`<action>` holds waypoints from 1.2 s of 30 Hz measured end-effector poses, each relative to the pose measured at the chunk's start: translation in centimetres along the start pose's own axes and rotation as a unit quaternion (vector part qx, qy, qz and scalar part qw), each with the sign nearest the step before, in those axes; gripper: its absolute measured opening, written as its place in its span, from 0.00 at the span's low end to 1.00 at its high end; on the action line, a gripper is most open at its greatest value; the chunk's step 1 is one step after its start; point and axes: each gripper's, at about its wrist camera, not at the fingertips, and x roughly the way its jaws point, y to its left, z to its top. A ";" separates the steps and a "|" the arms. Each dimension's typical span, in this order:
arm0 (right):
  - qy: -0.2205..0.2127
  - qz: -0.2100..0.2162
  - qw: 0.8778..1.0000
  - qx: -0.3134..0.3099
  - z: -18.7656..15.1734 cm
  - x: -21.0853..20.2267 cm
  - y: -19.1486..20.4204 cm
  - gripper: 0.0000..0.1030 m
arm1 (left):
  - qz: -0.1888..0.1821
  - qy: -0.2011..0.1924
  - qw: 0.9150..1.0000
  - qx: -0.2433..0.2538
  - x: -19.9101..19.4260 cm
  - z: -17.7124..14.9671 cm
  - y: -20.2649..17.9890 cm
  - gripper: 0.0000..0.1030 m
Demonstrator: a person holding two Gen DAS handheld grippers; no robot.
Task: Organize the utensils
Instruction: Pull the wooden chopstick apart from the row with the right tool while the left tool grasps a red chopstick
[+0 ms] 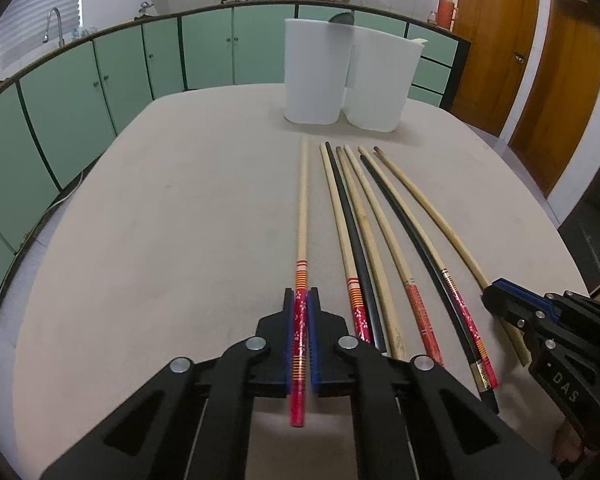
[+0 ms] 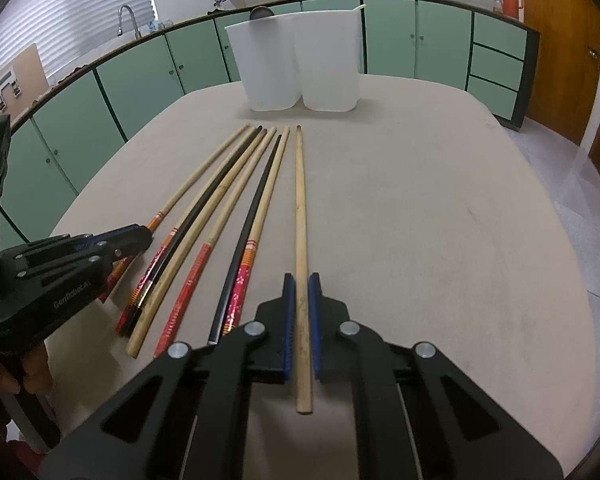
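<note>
Chopsticks lie in a loose row on the beige table (image 1: 160, 208), tips pointing toward 2 white bins (image 1: 314, 72) standing side by side at the far edge. The left gripper (image 1: 301, 300) pinches a red-handled chopstick (image 1: 302, 208) at the left end of the row, blue pads pressed against its patterned handle. The right gripper (image 2: 301, 284) pinches a plain wooden chopstick (image 2: 300, 200) at the right end, its butt sticking out behind the jaws. Between them lie 6 more: 2 black ones (image 1: 350, 216), and pale ones with red handles (image 1: 414, 308). Whether either gripped stick is lifted off the table cannot be told. A dark utensil (image 1: 342, 18) shows above the left bin's rim.
</note>
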 end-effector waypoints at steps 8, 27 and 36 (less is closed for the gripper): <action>-0.004 -0.028 0.998 0.052 0.0 -0.7 -2.6 0.06 | 0.009 -0.002 1.000 -0.024 -0.1 0.2 0.5 0.06; -0.058 -0.016 0.997 0.054 -0.7 -4.5 -5.5 0.36 | 0.006 -0.061 0.998 -0.021 -3.0 0.1 0.8 0.28; -0.062 -0.010 0.997 0.045 -1.8 -4.8 -4.0 0.29 | 0.020 -0.081 0.996 -0.023 -4.4 -0.6 0.1 0.28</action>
